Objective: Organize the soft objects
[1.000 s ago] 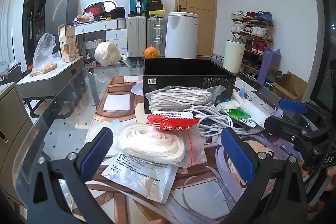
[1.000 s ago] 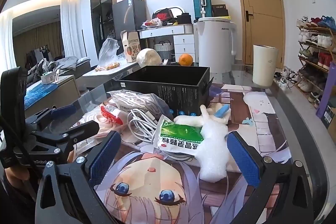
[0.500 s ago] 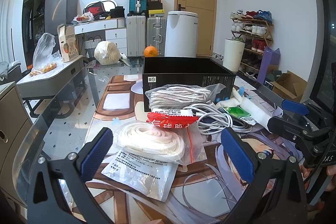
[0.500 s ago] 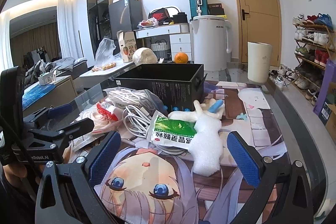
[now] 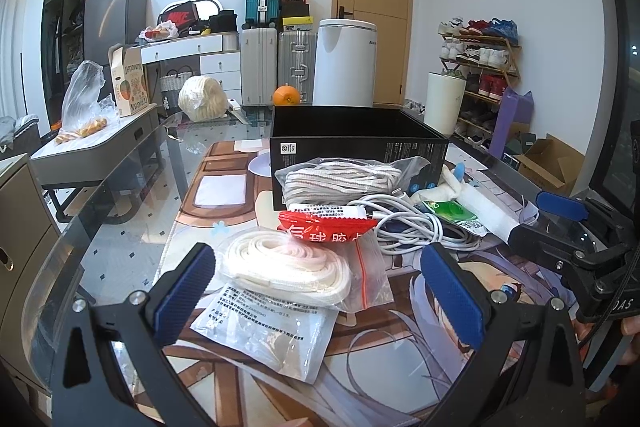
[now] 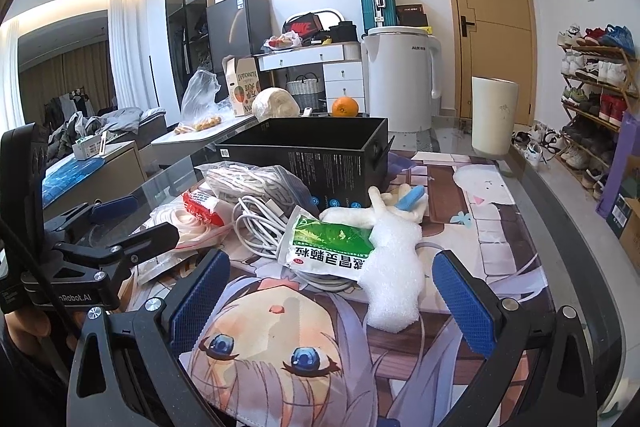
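An open black box point(image 5: 356, 147) point(image 6: 320, 155) stands on a printed mat. In front of it lies a pile: a bagged grey rope point(image 5: 340, 181), a red packet point(image 5: 326, 227), a white cable point(image 5: 412, 231), a bag of white strap point(image 5: 288, 267), a flat white pouch point(image 5: 268, 331), a green-and-white packet point(image 6: 332, 247) and a white foam piece point(image 6: 394, 279). My left gripper point(image 5: 316, 299) hangs open just before the strap bag, holding nothing. My right gripper point(image 6: 330, 299) hangs open near the green packet and foam, also holding nothing.
An orange point(image 5: 286, 95) and a wrapped pale bundle point(image 5: 202, 99) sit at the glass table's far end. A grey side table point(image 5: 92, 147) stands to the left. Suitcases, a white bin point(image 5: 346, 63) and a shoe rack point(image 5: 480, 67) line the walls.
Both grippers have drifted slightly; the right one has come a little nearer to the green packet and foam. Nothing on the table has moved, and both stay open.
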